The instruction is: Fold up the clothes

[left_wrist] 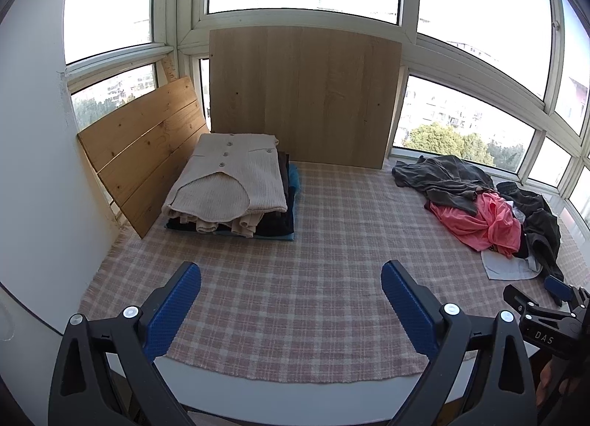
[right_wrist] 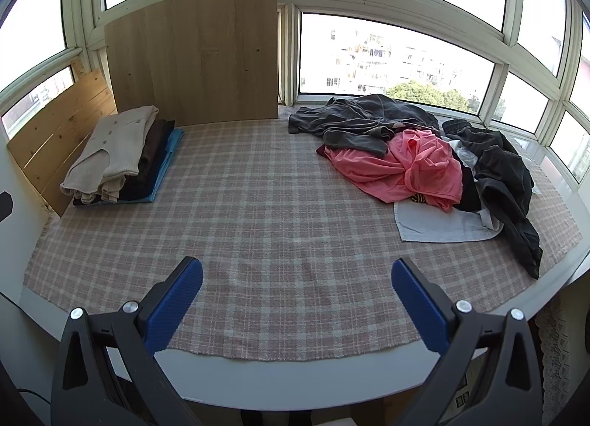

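Note:
A stack of folded clothes [left_wrist: 228,186] lies at the back left of the plaid-covered table [left_wrist: 295,297], topped by a beige knit cardigan [right_wrist: 110,153]. A loose pile of unfolded clothes [left_wrist: 494,212] lies at the back right: grey garments, a pink one [right_wrist: 405,168], a dark one and a pale cloth [right_wrist: 442,227]. My left gripper [left_wrist: 291,278] is open and empty above the table's near edge. My right gripper [right_wrist: 297,274] is open and empty, also near the front edge; it shows at the right edge of the left wrist view [left_wrist: 553,300].
Two wooden boards [left_wrist: 302,94] lean against the windows behind the folded stack. A white wall [left_wrist: 33,168] stands at the left. Windows run along the back and right. The table's front edge [right_wrist: 295,370] lies under both grippers.

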The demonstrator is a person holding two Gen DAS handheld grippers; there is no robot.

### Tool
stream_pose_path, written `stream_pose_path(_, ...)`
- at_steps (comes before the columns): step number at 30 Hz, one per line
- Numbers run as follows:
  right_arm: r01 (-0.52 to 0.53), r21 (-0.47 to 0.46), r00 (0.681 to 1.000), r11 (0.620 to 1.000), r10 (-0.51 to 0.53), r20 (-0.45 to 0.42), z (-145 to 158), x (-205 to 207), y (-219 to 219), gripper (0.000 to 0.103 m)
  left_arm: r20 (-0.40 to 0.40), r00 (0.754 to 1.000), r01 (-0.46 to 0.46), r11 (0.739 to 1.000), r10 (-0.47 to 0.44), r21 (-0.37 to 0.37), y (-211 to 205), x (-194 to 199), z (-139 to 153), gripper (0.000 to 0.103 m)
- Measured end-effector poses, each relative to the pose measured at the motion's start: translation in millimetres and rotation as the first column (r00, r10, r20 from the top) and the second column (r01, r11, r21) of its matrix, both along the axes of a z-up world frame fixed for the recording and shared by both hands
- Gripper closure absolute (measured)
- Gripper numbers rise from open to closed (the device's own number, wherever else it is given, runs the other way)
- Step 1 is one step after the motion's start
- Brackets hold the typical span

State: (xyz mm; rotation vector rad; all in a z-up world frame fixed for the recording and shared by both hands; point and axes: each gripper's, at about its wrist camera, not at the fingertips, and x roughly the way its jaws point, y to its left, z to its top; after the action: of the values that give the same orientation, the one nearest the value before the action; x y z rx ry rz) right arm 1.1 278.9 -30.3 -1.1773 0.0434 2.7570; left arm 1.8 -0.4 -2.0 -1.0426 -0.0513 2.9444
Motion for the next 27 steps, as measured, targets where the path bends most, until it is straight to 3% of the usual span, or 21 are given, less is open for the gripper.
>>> stream_pose_path(4,-0.004,-0.008,1.000,1.000,0.004,0.006,1.5,-0.4,-0.6,0.000,-0.001,1.000,0.003,1.000,-0.003,0.009,-0.9,3.6,-4.3,0.011)
stream_pose_path(20,0.019,-0.033,1.000,0.999,-0.020,-0.018,4.0,-2.9,0.1,0.000,0.057,0.998,0.020,1.000,-0.019,-0.007,0.3,-9.6,-11.5,0.012)
stream_pose_path(27,0.056,-0.065,0.998,0.996,-0.058,-0.028,5.1,-2.2,7.0,0.000,0.058,0.998,0.032,0.999,-0.034,0.028,-6.5,-16.6,-14.2,0.012)
